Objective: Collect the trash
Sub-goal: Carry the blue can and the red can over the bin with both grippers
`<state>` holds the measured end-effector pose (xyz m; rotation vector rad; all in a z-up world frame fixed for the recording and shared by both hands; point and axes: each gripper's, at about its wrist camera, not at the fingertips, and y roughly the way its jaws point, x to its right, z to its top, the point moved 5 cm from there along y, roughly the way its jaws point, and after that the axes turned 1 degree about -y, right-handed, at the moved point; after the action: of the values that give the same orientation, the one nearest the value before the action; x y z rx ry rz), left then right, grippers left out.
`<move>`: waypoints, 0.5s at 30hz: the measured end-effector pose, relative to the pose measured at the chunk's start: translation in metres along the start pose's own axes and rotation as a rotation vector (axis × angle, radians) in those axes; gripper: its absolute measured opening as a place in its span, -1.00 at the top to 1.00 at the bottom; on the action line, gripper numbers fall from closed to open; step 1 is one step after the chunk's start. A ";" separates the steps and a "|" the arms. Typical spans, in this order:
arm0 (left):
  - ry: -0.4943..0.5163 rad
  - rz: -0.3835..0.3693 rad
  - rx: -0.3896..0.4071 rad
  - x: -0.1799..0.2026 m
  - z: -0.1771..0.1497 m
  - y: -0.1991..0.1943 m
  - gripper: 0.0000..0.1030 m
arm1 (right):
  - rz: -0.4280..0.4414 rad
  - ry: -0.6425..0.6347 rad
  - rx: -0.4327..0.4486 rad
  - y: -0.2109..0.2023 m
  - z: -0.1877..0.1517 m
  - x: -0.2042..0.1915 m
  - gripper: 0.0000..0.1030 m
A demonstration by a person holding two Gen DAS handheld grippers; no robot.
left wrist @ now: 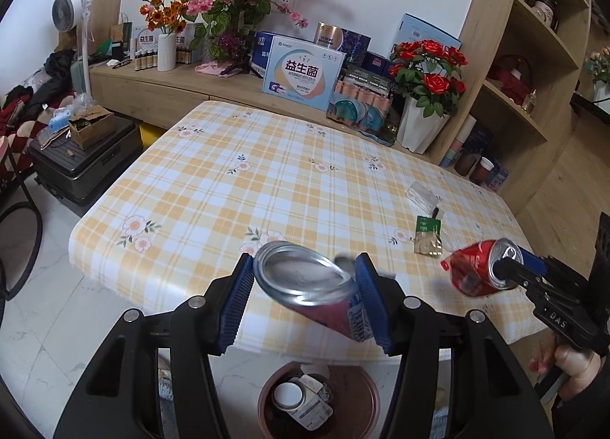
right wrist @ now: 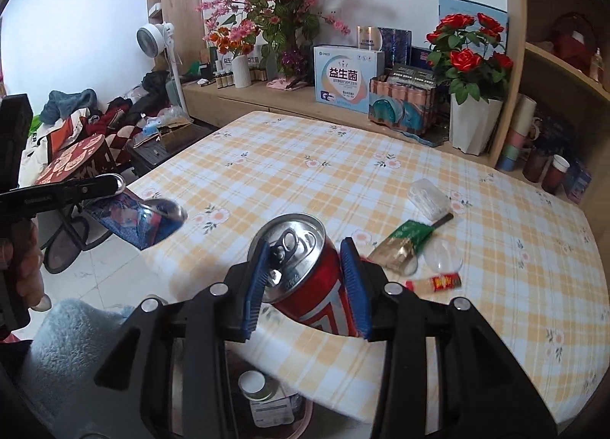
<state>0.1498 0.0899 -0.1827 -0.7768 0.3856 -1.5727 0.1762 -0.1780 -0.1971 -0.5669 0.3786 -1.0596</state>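
My left gripper [left wrist: 305, 298] is shut on a pink and blue can [left wrist: 320, 305], its silver end toward the camera, held above the table's near edge and over the brown bin [left wrist: 366, 393] on the floor. The same can [right wrist: 141, 221] shows at the left of the right wrist view. My right gripper [right wrist: 305, 282] is shut on a dented red can [right wrist: 309, 286], pull-tab top facing the camera, also above the table edge. That red can [left wrist: 472, 271] appears at the right of the left wrist view. The bin [right wrist: 236, 412] holds a white-capped bottle [right wrist: 267, 397].
On the yellow checked tablecloth [right wrist: 305, 172] lie a green wrapper [right wrist: 404, 244], a clear plastic case [right wrist: 427, 195], a clear lid [right wrist: 442, 256] and a small red packet [right wrist: 442, 282]. Boxes, flower pots and shelves line the far side. A suitcase [left wrist: 84, 160] and a fan [left wrist: 72, 12] stand at the left.
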 end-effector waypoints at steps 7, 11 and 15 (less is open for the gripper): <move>-0.009 -0.013 -0.033 -0.004 -0.031 -0.020 0.49 | 0.031 0.030 -0.039 -0.024 -0.056 -0.030 0.22; -0.043 -0.048 -0.080 -0.003 -0.046 -0.014 0.58 | 0.045 0.023 -0.071 -0.024 -0.079 -0.046 0.22; -0.015 -0.104 -0.098 0.017 -0.056 -0.017 0.58 | 0.073 0.044 -0.095 -0.024 -0.098 -0.056 0.22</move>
<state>0.1002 0.0657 -0.2074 -0.8959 0.4188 -1.6534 0.0804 -0.1622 -0.2594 -0.6104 0.4864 -0.9892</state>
